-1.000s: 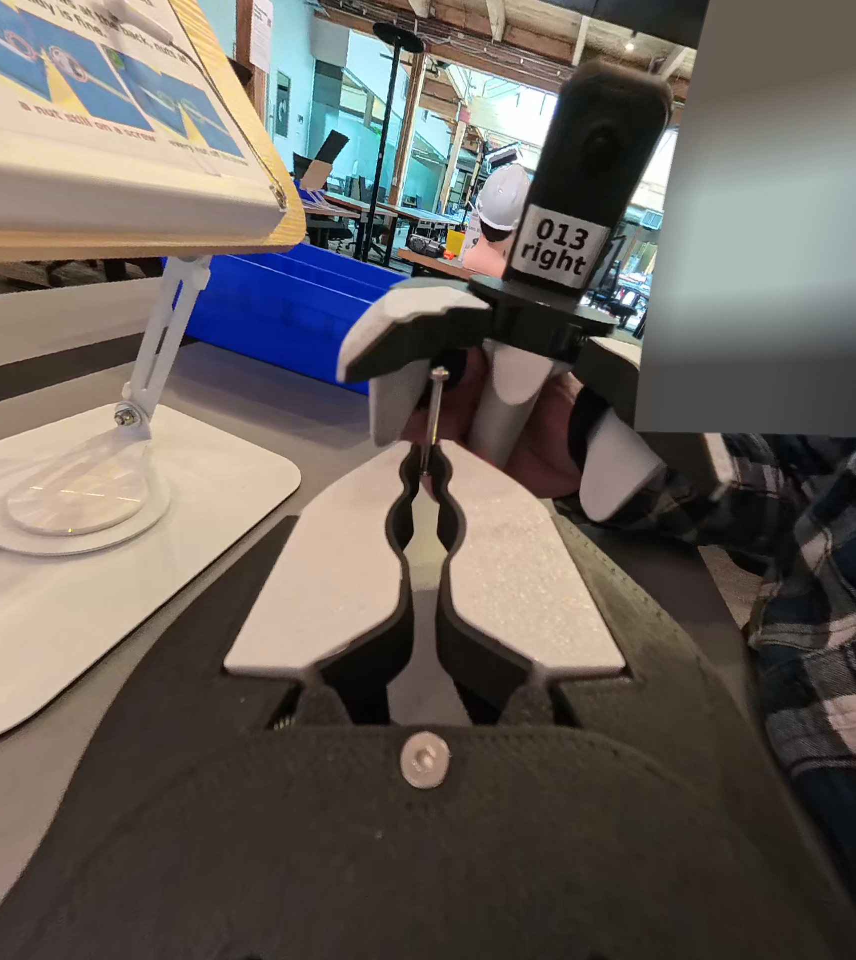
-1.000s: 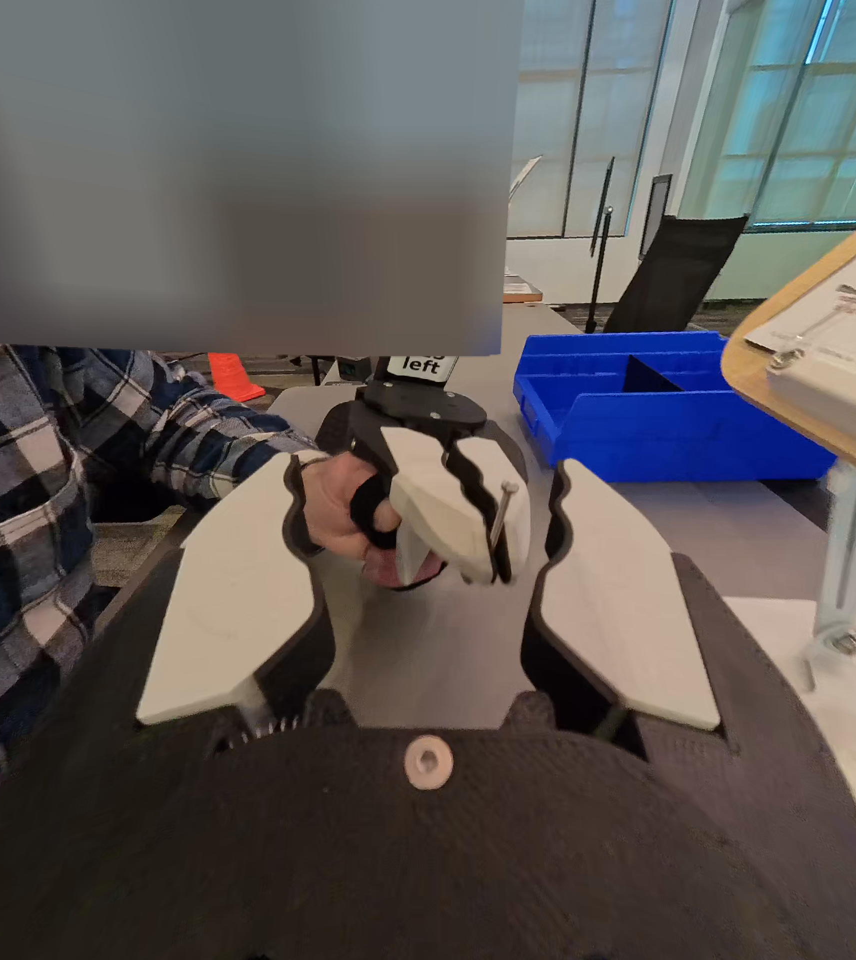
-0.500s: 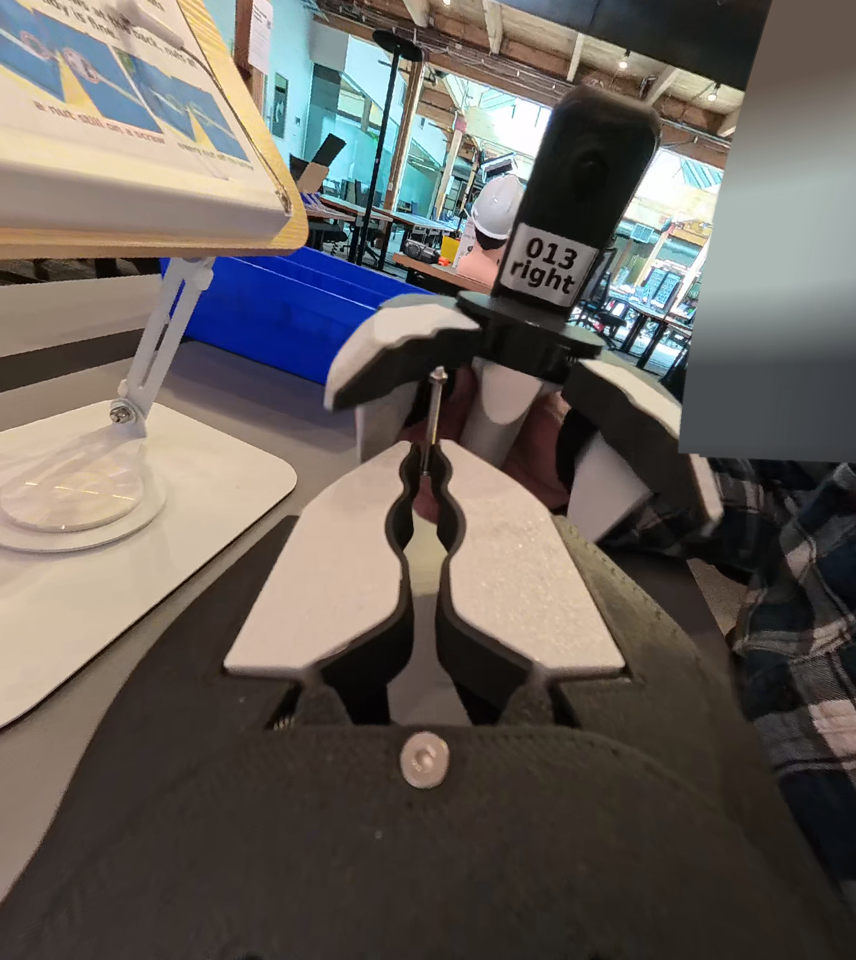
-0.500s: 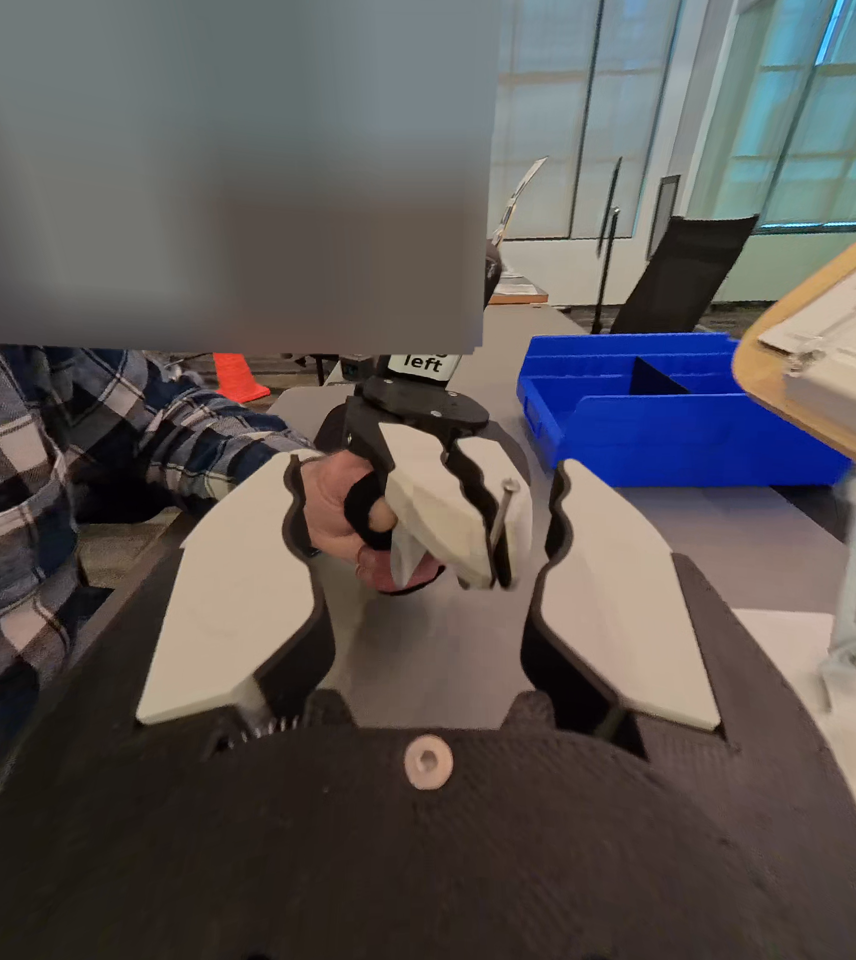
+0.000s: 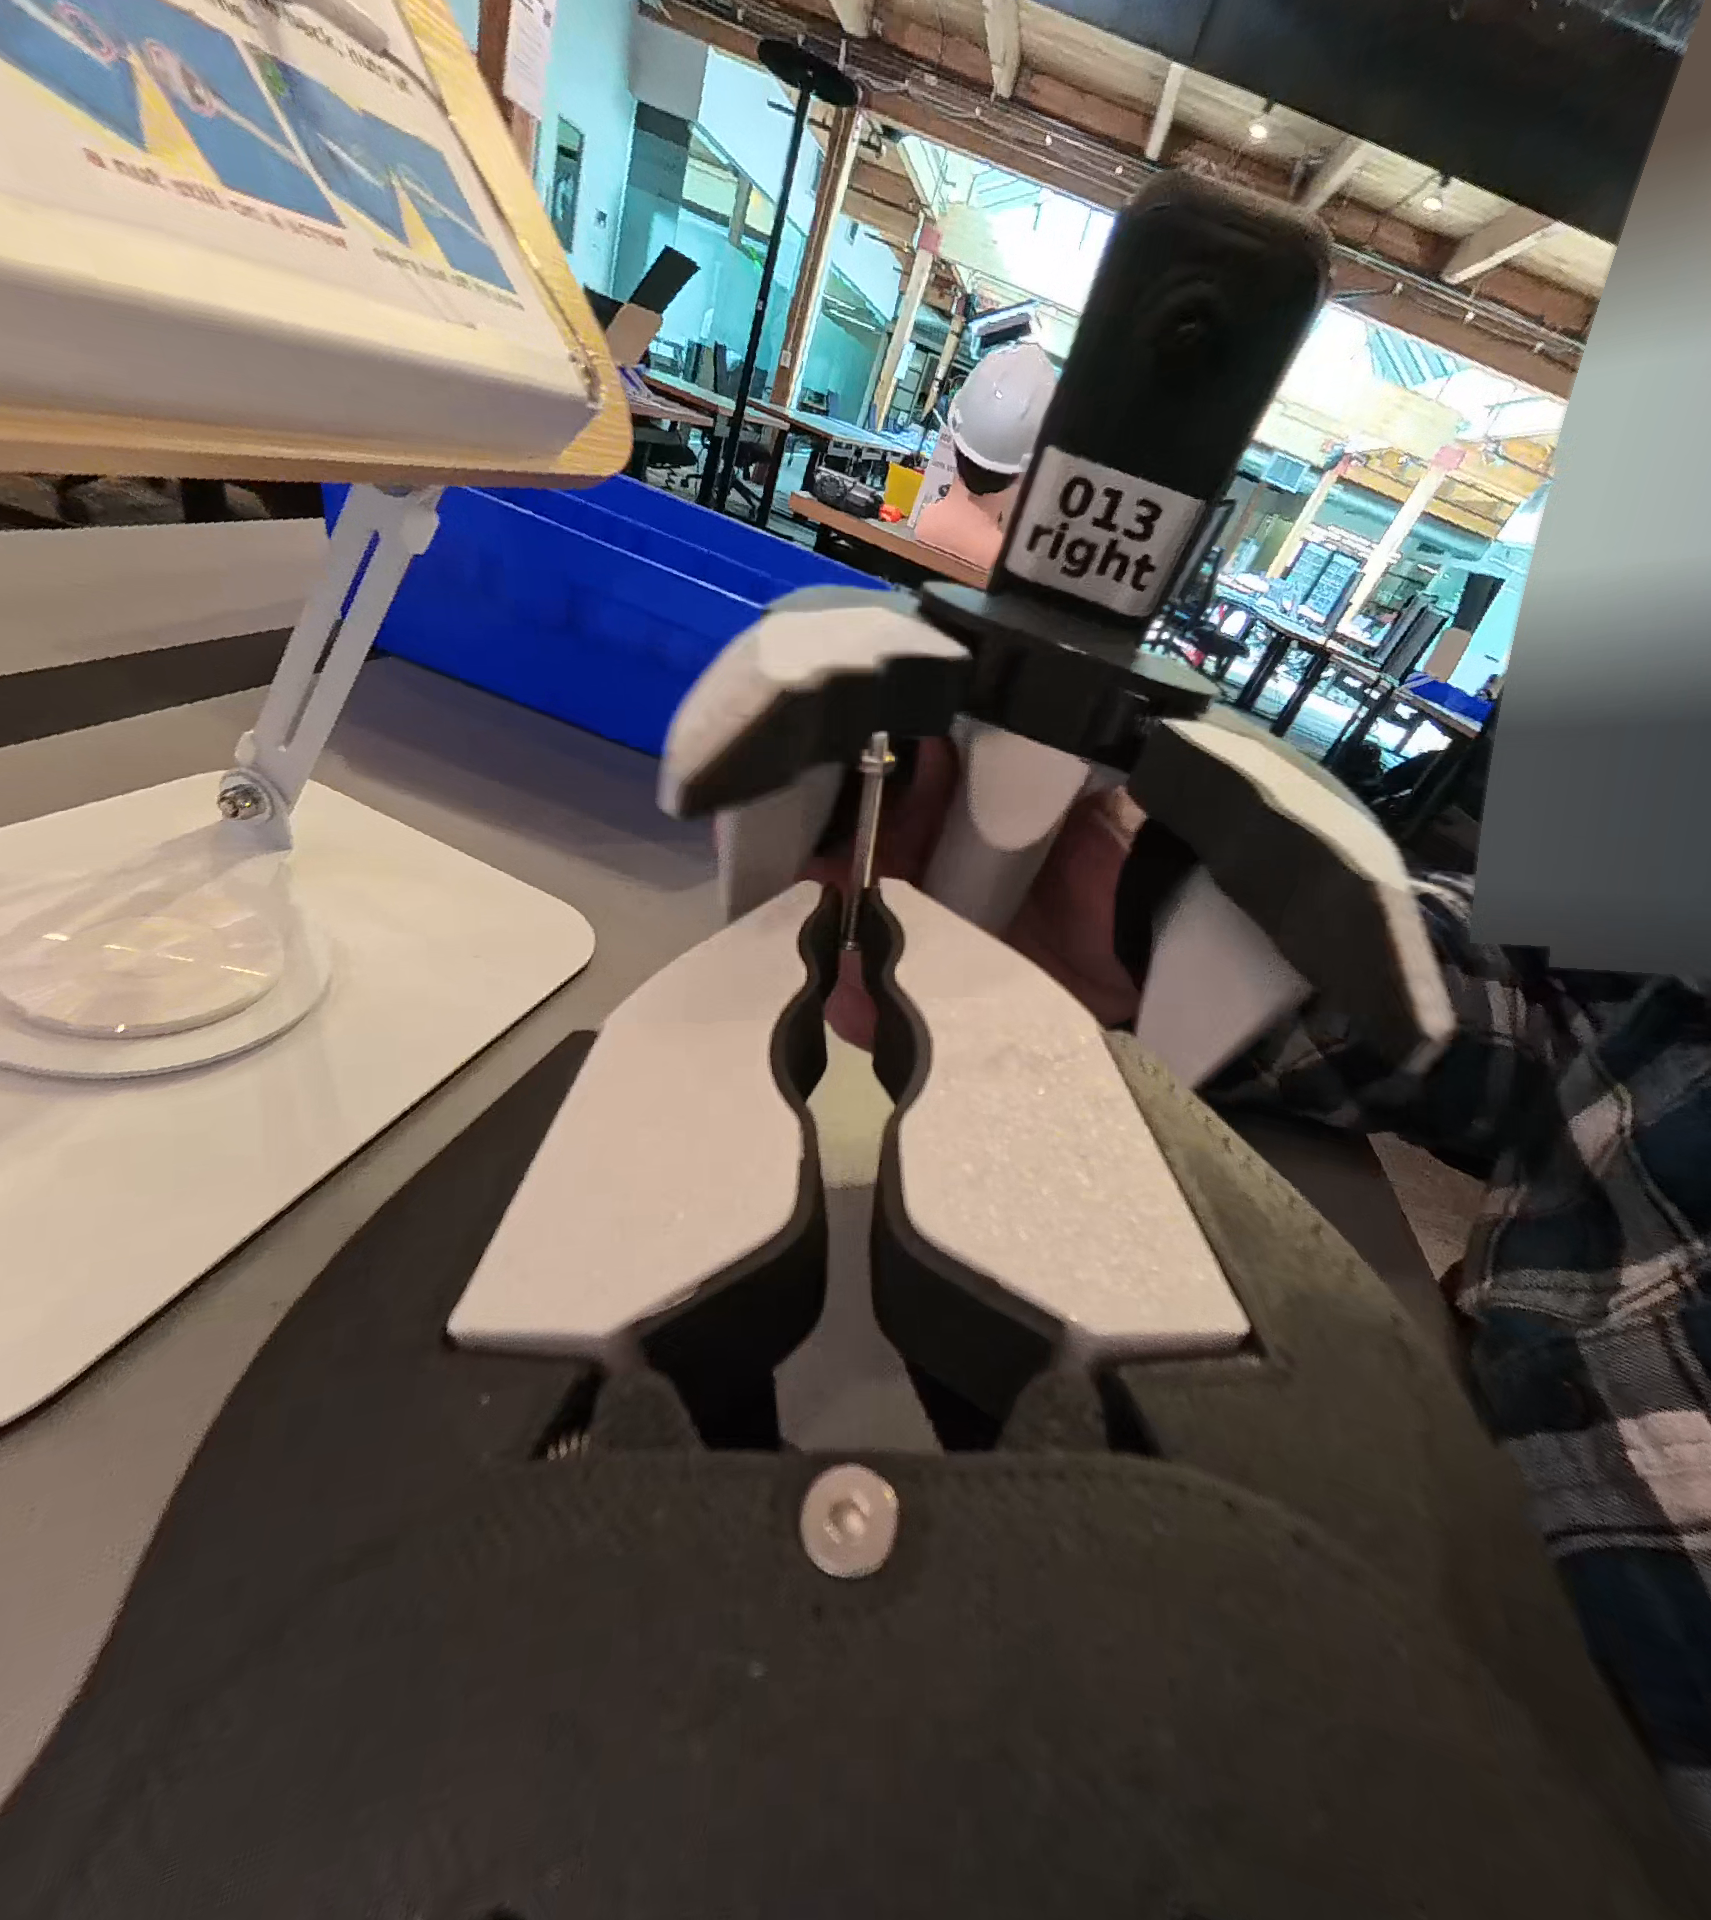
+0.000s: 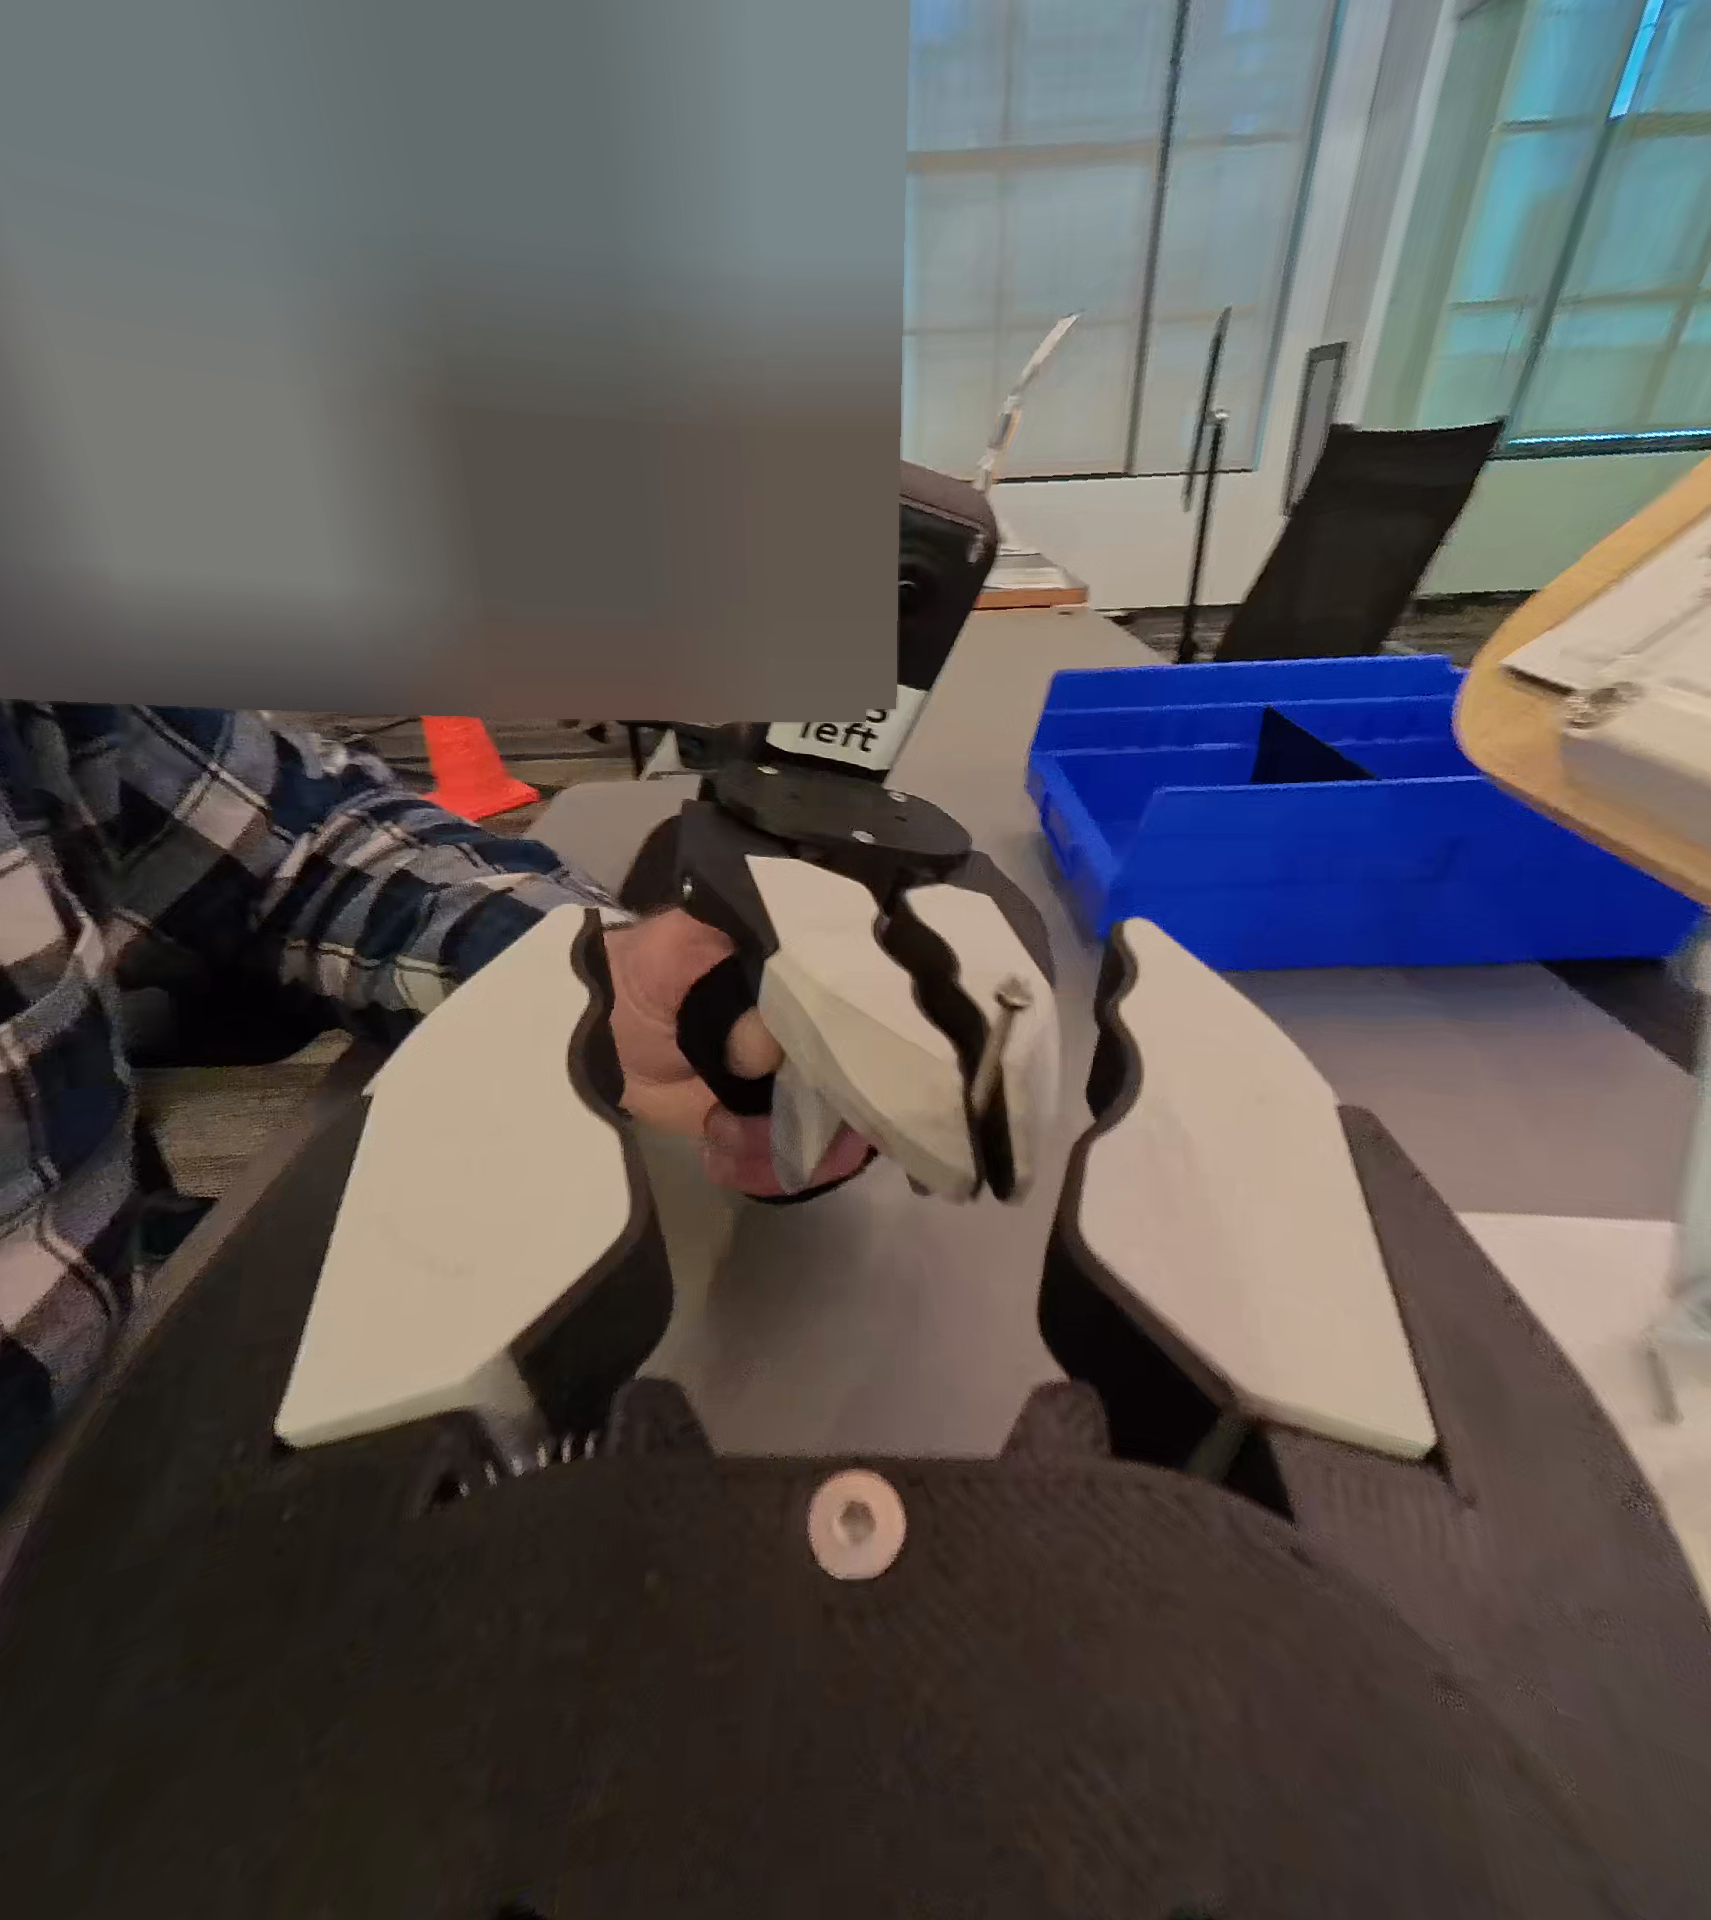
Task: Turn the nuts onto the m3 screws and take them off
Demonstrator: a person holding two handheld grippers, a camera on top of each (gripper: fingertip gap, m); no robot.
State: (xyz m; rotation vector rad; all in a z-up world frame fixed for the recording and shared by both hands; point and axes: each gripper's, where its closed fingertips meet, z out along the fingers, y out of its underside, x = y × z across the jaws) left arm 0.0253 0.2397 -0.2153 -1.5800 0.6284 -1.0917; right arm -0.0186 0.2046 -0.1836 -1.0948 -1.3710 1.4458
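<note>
Clearance around both grippers is limited: a white stand base (image 5: 207, 1039) lies to one side on the grey table (image 6: 1453, 1049), its tilted board (image 5: 238, 416) overhanging, with a blue bin (image 6: 1350, 831) beyond. Left gripper (image 5: 856, 914) is closed on a thin metal screw (image 5: 870, 831), pinched near its lower end; the shaft stands nearly upright with a small nut near the top. Right gripper (image 6: 851, 997) is spread wide, grasping nothing, facing the left gripper with the screw between its fingers, untouched.
</note>
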